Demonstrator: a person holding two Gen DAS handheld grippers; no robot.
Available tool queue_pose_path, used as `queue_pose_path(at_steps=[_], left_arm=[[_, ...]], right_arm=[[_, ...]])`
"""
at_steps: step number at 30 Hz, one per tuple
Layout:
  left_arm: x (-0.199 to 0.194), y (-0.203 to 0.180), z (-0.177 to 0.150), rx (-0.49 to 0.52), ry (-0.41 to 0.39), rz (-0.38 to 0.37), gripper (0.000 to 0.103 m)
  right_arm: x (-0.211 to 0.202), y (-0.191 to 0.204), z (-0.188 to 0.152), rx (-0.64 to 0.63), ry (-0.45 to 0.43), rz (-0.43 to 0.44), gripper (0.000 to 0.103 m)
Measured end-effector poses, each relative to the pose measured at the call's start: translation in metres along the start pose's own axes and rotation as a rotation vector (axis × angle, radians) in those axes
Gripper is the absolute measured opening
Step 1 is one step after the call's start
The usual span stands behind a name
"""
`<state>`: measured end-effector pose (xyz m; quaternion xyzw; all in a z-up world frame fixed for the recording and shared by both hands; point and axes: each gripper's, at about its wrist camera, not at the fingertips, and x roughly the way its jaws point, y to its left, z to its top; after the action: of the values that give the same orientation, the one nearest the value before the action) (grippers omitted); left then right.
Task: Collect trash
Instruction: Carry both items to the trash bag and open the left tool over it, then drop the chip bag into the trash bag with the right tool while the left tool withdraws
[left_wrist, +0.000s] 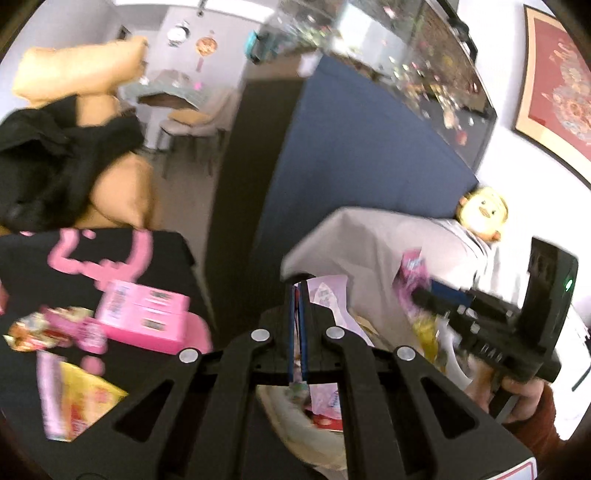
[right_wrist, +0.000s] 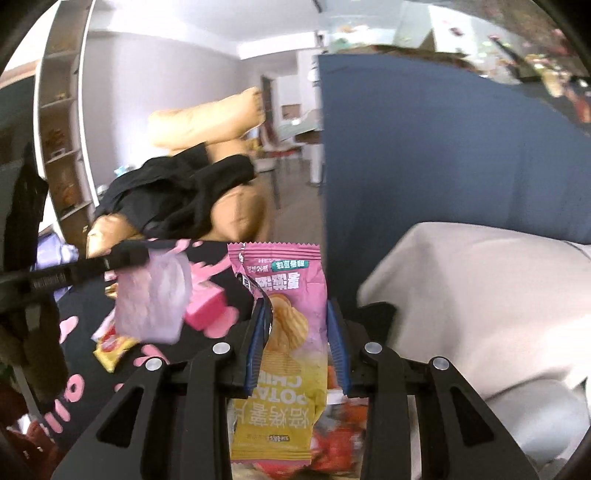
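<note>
In the right wrist view my right gripper (right_wrist: 297, 325) has its jaws parted around a pink and yellow potato chip bag (right_wrist: 284, 347), which hangs between the pads over a bin of wrappers (right_wrist: 332, 439). The grip is not clear. In the left wrist view my left gripper (left_wrist: 297, 314) is shut on a pale lilac wrapper (left_wrist: 327, 295) above the white-lined bin (left_wrist: 295, 435). The right gripper (left_wrist: 424, 295) shows there with the pink bag (left_wrist: 412, 269). The left gripper (right_wrist: 140, 254) shows in the right view holding the lilac wrapper (right_wrist: 151, 299).
A black table with pink print (left_wrist: 110, 258) holds pink boxes (left_wrist: 144, 314), a yellow packet (left_wrist: 88, 402) and more snack wrappers (left_wrist: 33, 328). A blue partition (left_wrist: 351, 147) stands behind. A white cloth-covered seat (right_wrist: 480, 295) is on the right. A tan sofa with black clothing (right_wrist: 177, 195) is beyond.
</note>
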<state>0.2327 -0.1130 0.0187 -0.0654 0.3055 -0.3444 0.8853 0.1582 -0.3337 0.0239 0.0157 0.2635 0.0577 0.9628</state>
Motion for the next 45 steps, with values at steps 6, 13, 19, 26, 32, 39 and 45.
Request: queue_pose_path(at_steps=[6,13,19,26,32,39,45], left_arm=[[0.063,-0.029,-0.026,-0.015,0.128,-0.083,0.002],[0.120,-0.043,-0.046,-0.063,0.248,-0.136,0.034],[0.097,-0.017,-0.043,-0.079,0.184,-0.016,0.048],[0.039,0.029,-0.056,-0.120,0.119,0.127,0.051],[0.010,0.054,-0.072,-0.141,0.109,0.176,0.052],[-0.028,0.069,-0.094,-0.030,0.067,0.229,0.057],[-0.055,0.095,-0.105,-0.081,0.041,0.265,0.057]], right_arm=[[-0.008,-0.037,-0.007,0.037,-0.015,-0.064,0.031],[-0.002,-0.055,-0.018,0.077,-0.002,-0.088,0.031],[0.012,-0.054,-0.033,0.109,0.032,-0.064,0.031],[0.043,-0.037,-0.062,0.136,0.077,-0.018,0.031],[0.083,-0.023,-0.098,0.130,0.173,-0.019,0.031],[0.115,-0.023,-0.138,0.152,0.304,-0.063,0.031],[0.121,-0.021,-0.143,0.148,0.355,-0.107,0.031]])
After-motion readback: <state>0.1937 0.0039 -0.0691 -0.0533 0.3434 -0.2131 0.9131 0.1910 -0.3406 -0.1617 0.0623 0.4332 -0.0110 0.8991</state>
